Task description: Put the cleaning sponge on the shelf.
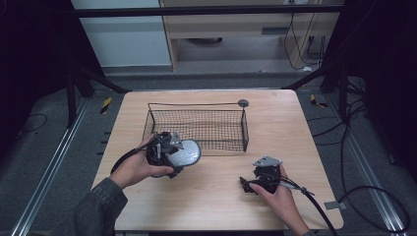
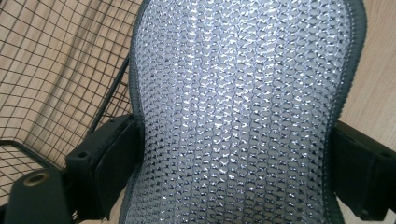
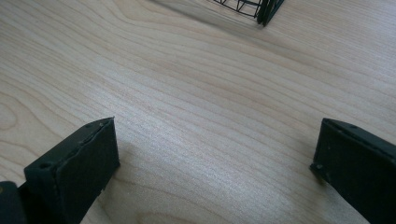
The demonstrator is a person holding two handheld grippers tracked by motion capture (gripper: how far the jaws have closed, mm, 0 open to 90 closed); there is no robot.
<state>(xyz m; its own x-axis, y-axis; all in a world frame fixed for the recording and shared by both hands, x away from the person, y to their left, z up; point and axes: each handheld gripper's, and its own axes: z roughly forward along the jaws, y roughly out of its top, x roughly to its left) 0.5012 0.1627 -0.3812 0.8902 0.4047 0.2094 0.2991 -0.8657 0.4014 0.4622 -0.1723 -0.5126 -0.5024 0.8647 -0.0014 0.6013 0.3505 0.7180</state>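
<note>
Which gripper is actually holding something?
The left gripper: its fingers clamp the silver mesh pad beside the wire basket. The right gripper is open over bare table.

At left, a dark grey denim sleeve [image 1: 98,206] covers the forearm; both black two-jaw grippers, left [image 1: 169,153] and right [image 1: 259,179], trail black cables, and the right carries a grey three-cornered plate.

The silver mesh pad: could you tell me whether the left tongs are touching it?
Touching. The left gripper view shows the left tongs pressing both edges of the silver mesh pad.
</note>
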